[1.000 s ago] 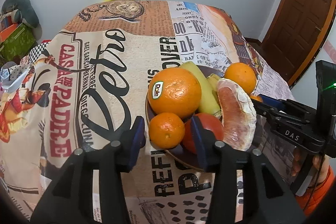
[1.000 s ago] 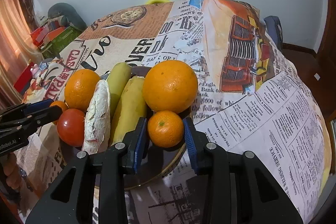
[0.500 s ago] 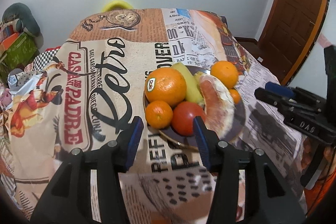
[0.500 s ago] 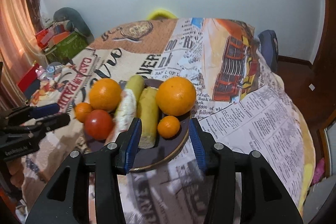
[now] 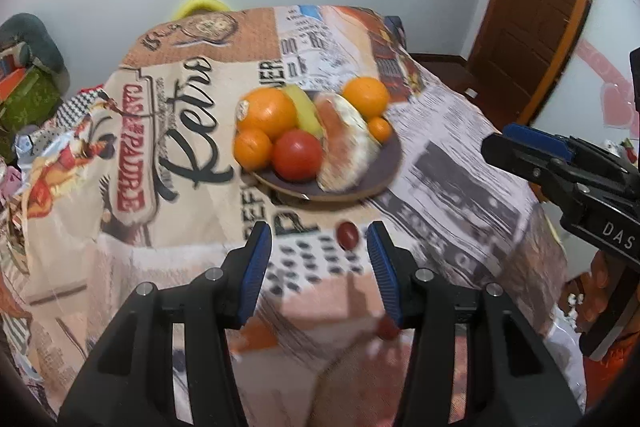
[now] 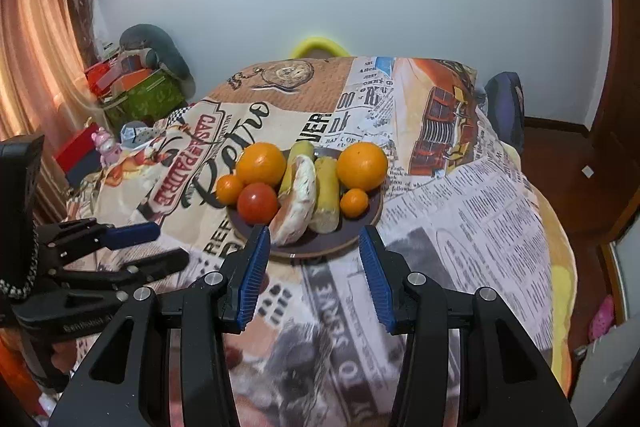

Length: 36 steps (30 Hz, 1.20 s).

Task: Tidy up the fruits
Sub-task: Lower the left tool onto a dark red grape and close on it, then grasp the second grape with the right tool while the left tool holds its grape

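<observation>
The cloth-covered table (image 6: 500, 211) carries a heaped plate (image 6: 360, 227) near its front edge; both the left gripper (image 5: 319, 255) and the right gripper (image 6: 312, 259) hang wide open and empty, so a knock could roll the fruit (image 6: 362, 166) off.

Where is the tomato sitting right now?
In both wrist views the tomato sits at the plate's near-left edge, between the small orange and the peeled pomelo wedge.

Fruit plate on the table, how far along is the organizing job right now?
Looks nearly done: the dark round plate holds two large oranges, two small tangerines, a red tomato, yellow-green bananas and a peeled pomelo wedge, laid symmetrically. In hand: nothing; the left hand-held gripper and right hand-held gripper are open and empty, short of the plate. Nothing obvious is left.
</observation>
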{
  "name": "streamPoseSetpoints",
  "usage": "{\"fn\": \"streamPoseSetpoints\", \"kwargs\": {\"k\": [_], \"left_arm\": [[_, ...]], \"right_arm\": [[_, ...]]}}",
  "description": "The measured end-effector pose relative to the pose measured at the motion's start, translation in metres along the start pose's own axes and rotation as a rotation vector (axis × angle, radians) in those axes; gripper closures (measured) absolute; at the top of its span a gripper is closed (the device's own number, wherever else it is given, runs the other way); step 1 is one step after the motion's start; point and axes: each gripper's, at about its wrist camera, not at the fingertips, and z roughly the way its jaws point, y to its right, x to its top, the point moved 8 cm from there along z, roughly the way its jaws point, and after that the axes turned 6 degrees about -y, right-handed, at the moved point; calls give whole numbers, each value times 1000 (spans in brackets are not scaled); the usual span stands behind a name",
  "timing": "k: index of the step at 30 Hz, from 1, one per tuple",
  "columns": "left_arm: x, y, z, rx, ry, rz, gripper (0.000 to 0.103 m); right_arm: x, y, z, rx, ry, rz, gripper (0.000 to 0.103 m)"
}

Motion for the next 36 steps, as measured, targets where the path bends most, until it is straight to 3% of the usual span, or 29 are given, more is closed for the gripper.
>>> {"fn": "streamPoseSetpoints", "kwargs": {"k": [12, 16, 21, 23, 26, 29, 36], "left_arm": [[-45, 37, 16, -55, -89, 30, 56], [-59, 47, 29, -85, -138, 42, 67], [-69, 52, 42, -93, -171, 48, 69], [-72, 53, 48, -101, -191, 49, 77], [-73, 49, 51, -79, -183, 51, 86], [-72, 43, 49, -104, -176, 30, 86], [-55, 9, 29, -44, -99, 7, 86]], "right_arm": [[-30, -3, -14, -27, -27, 2, 60], [-35, -4, -16, -27, -31, -1, 60], [-41, -5, -12, -26, -44, 0, 60], [-43, -4, -10, -23, -50, 3, 60], [-46, -4, -5, -16, -60, 8, 60], [-48, -7, 3, -6, -75, 8, 60], [-48, -22, 30, 14, -119, -33, 60]]}}
